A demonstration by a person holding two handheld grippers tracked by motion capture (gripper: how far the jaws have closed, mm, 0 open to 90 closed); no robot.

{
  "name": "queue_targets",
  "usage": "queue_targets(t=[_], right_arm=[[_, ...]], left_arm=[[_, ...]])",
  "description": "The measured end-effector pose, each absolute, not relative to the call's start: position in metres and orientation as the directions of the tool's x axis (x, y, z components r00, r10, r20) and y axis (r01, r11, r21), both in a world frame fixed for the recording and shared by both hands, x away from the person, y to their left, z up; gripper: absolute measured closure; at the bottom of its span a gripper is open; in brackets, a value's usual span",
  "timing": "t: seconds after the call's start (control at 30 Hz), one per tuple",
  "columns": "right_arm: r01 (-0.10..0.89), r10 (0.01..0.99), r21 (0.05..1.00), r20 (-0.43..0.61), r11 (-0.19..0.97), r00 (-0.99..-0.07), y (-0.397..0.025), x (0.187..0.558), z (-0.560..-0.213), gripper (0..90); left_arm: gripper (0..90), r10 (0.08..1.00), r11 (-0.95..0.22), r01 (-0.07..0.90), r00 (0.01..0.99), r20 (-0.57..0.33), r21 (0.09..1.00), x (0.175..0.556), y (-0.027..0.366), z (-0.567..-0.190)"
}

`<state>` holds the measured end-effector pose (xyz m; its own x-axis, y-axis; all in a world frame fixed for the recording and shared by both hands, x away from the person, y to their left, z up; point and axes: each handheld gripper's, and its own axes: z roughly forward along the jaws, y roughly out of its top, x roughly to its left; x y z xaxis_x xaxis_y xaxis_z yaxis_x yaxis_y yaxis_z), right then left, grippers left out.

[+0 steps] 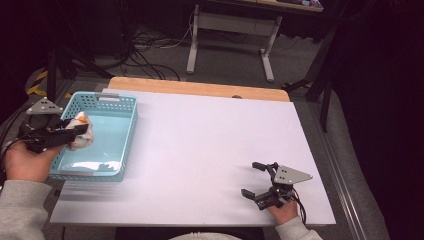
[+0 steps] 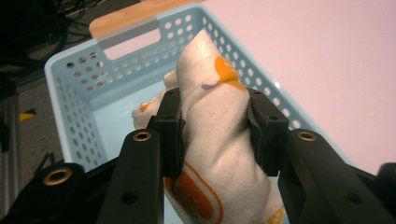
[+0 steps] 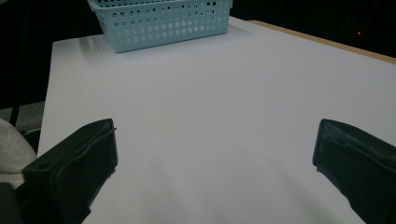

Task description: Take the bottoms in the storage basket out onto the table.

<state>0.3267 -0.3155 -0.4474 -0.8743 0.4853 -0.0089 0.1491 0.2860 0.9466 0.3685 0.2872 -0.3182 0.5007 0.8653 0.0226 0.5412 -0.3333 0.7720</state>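
A white soft toy with orange markings hangs over the left side of a light blue perforated basket, and my left gripper is shut on it. In the left gripper view both black jaws press into the toy's sides, above the basket's wall. My right gripper rests near the table's front right and stands open, with nothing between its jaws. The right gripper view looks across the white table top to the basket at the far end.
The white sheet covers most of a wooden table whose bare edge shows at the back. Behind it are a desk frame's legs and loose cables on the floor. A grey sleeve enters at the bottom left.
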Motion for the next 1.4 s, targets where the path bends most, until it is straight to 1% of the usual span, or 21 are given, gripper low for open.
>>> queue_targets(t=[0.1, 0.3, 0.5, 0.53, 0.9, 1.03, 1.4], right_arm=[[0.149, 0.485, 0.946, -0.009, 0.287, -0.874, -0.316, 0.327, -0.447, 0.6], [0.149, 0.486, 0.947, -0.009, 0.286, -0.874, -0.316, 0.327, -0.447, 0.6], [0.15, 0.486, 0.947, -0.008, 0.285, -0.874, -0.316, 0.327, -0.447, 0.6], [0.15, 0.486, 0.947, -0.008, 0.285, -0.874, -0.316, 0.327, -0.447, 0.6], [0.149, 0.485, 0.947, -0.007, 0.284, -0.875, -0.316, 0.327, -0.447, 0.6], [0.148, 0.483, 0.948, -0.007, 0.283, -0.876, -0.316, 0.326, -0.447, 0.6], [0.147, 0.48, 0.948, -0.008, 0.284, -0.877, -0.316, 0.326, -0.447, 0.6]], left_arm=[[62.9, 0.859, -0.328, 0.526, 0.512, 0.015, 0.785, 0.367, 0.284, -0.316], [62.7, 0.825, -0.283, 0.475, 0.563, -0.04, 0.833, 0.362, 0.27, -0.31], [62.7, 0.802, -0.275, 0.442, 0.596, -0.05, 0.854, 0.361, 0.257, -0.308], [62.7, 0.788, -0.262, 0.434, 0.612, -0.069, 0.862, 0.361, 0.251, -0.307], [62.4, 0.704, -0.218, 0.375, 0.7, -0.121, 0.901, 0.36, 0.219, -0.311], [62.3, 0.676, -0.203, 0.36, 0.724, -0.135, 0.91, 0.359, 0.206, -0.314], [62.0, 0.619, -0.184, 0.306, 0.774, -0.132, 0.934, 0.35, 0.184, -0.312]])
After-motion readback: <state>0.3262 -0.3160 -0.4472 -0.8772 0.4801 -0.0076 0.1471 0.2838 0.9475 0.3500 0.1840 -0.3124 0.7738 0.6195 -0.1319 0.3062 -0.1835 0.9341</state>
